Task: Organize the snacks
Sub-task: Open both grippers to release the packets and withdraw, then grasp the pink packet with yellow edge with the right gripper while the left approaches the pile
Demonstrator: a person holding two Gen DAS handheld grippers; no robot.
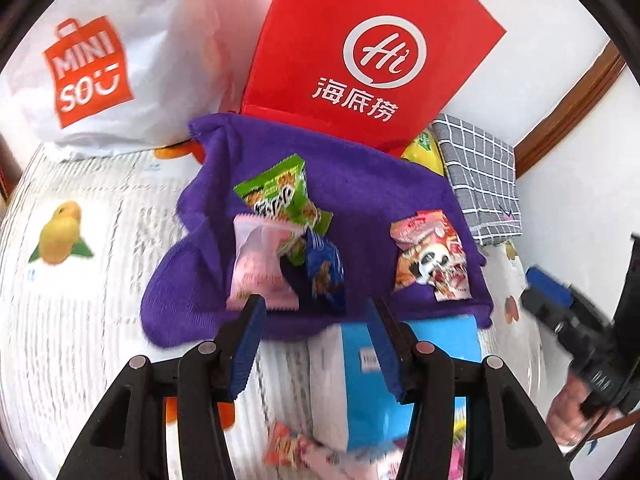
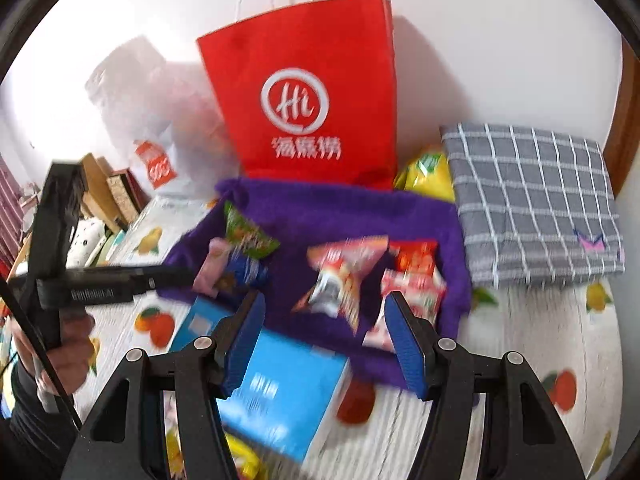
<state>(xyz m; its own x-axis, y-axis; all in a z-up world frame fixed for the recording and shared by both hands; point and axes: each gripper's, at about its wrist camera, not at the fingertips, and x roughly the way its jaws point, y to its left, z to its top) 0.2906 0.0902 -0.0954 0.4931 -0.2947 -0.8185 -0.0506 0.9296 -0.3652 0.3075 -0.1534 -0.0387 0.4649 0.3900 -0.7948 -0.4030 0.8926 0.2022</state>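
The table carries a white cloth printed with oranges and lemons [image 1: 80, 280]. Against the wall at the back stands a tall red paper carrier bag with a white "Hi" logo and white cord handles [image 2: 308, 92]. To its left sits a white plastic shopping bag with an orange MINISO logo [image 1: 104, 72]; to its right lies a folded grey cloth with a white check [image 2: 532, 200], with a yellow packet [image 2: 428, 172] wedged between it and the red bag.

In front of the red bag a purple fleece cloth [image 1: 360, 184] is spread, and the snacks lie on it in two groups. On the left: a green sachet [image 1: 280, 192], a pale pink sachet [image 1: 260, 268] and a dark blue sachet [image 1: 326, 276], overlapping one another. On the right: a red-and-white sachet with a panda face [image 1: 434, 260], and beside it in the right wrist view more red-and-white sachets [image 2: 416, 280], blurred. A light blue and white carton [image 2: 288, 392] lies at the near edge of the purple cloth, partly on it.

The left gripper [image 1: 316, 312] hangs above the near edge of the cloth, its blue pads [image 1: 244, 344] partly apart with nothing between them. The right gripper [image 2: 324, 312] hangs likewise over the carton and the right-hand group, jaws partly apart and empty. A hand [image 2: 72, 344] grips the left tool's handle.
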